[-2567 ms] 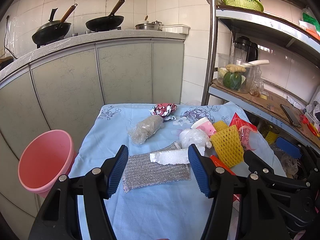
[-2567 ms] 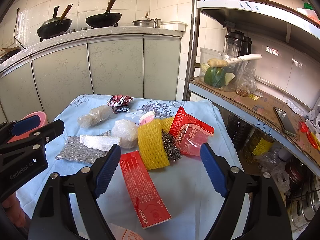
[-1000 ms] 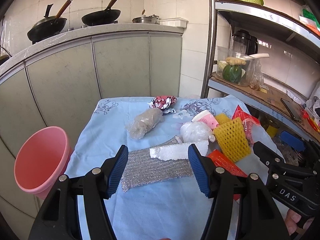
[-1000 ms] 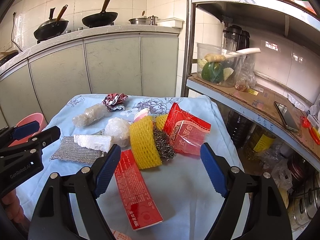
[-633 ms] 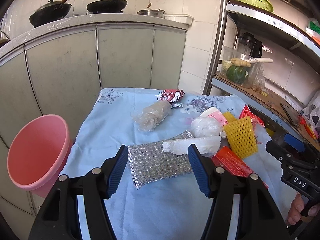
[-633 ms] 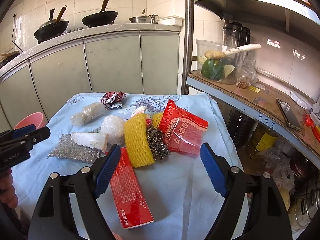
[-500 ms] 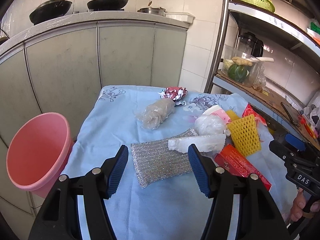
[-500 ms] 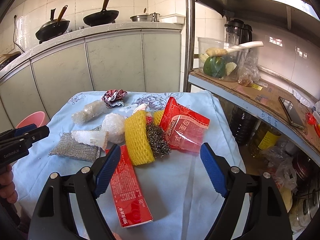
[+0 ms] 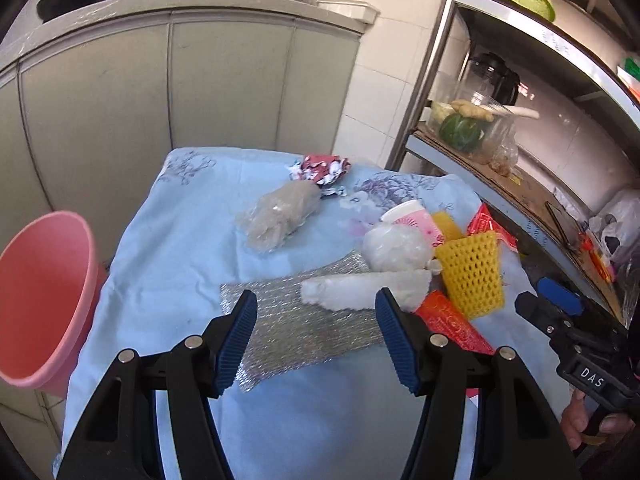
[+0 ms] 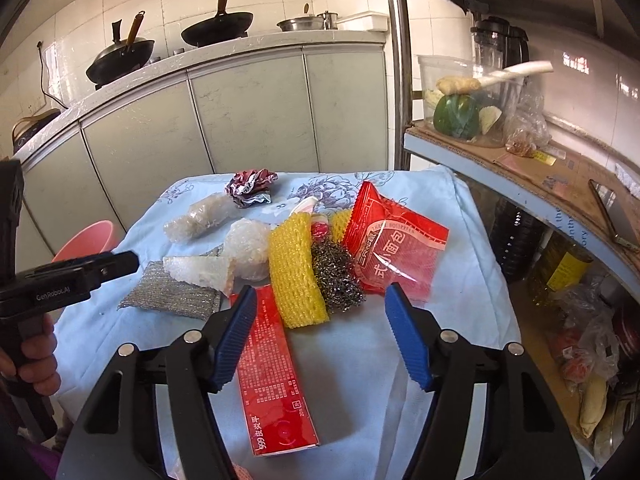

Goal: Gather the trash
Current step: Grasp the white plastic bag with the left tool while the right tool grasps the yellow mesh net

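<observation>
Blue flowered cloth (image 9: 168, 240) covers a small table in a tiled kitchen, with cabinet doors behind and a metal shelf rack at 3 o'clock.

From the left wrist view, the left gripper (image 9: 316, 338) has come nearer and a little lower than a second ago, so the silver scouring pad (image 9: 296, 328) now lies right in front of its fingers. Its jaws stand wide apart and hold nothing. The white foam strip (image 9: 364, 290) lies across the pad's far edge, its long axis running from 9 to 3 o'clock, with the thicker end toward 3. Beyond it, toward 12 o'clock, a clear plastic wad (image 9: 280, 216) points from 7 to 1 o'clock. The pink bucket (image 9: 44, 300) waits at 9 o'clock beside the table, mouth open and still empty as far as I see. This approach probably means that the foam or the pad is the first piece to go.

From the right wrist view, the right gripper (image 10: 320, 338) hangs over the pile, and its jaws are closing from their widest, yet nothing is between them. The red box (image 10: 276, 376) lies just under it, its long axis from 12 to 6 o'clock. The yellow foam net (image 10: 296, 268), the steel wool (image 10: 338, 276) and the red wrapper (image 10: 392, 252) lie close together toward 12 and 1 o'clock.
</observation>
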`<state>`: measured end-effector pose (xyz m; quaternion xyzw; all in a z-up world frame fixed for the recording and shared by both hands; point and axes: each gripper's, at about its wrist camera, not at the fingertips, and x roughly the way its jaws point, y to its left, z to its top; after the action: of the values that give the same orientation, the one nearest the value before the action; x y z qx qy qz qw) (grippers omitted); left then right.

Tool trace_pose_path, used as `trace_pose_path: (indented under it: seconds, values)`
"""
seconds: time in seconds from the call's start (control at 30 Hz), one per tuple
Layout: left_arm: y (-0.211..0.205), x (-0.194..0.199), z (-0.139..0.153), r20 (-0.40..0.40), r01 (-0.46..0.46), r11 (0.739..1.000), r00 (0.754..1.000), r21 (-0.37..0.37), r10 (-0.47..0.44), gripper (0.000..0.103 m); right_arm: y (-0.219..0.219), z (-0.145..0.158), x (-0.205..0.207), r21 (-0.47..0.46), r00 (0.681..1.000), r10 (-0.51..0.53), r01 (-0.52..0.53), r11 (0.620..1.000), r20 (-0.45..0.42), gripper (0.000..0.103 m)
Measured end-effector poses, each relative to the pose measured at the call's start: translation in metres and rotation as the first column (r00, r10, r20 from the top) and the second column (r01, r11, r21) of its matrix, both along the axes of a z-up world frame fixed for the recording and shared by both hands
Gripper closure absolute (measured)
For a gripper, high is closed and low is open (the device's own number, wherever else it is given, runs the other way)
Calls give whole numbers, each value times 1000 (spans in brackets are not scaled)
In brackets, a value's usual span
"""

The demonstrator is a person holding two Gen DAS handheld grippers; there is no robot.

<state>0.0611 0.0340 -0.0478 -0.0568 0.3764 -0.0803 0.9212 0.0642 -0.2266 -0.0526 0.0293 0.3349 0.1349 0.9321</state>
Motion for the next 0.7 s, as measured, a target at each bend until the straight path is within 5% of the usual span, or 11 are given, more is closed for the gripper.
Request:
trace_pose_path:
  seconds: [0.2, 0.37, 0.53, 0.7]
  values:
    - [-22, 25, -9, -17, 62, 995, 998, 74, -61, 43, 2, 1, 7, 13, 999, 31, -31, 999, -13, 36]
    - [-17, 45, -29, -89, 56, 996, 995, 64, -50, 46, 7, 0, 15, 13, 998, 53, -53, 999, -24, 36]
    - [-13, 47, -42, -142, 84, 996, 986, -22, -86, 84, 10, -4, 23, 12, 997, 66, -65, 998, -46, 36]
    - [-17, 40, -38, -117, 111, 993, 987, -31, -114, 97, 12, -7, 31, 19, 995, 73, -72, 997, -71, 36]
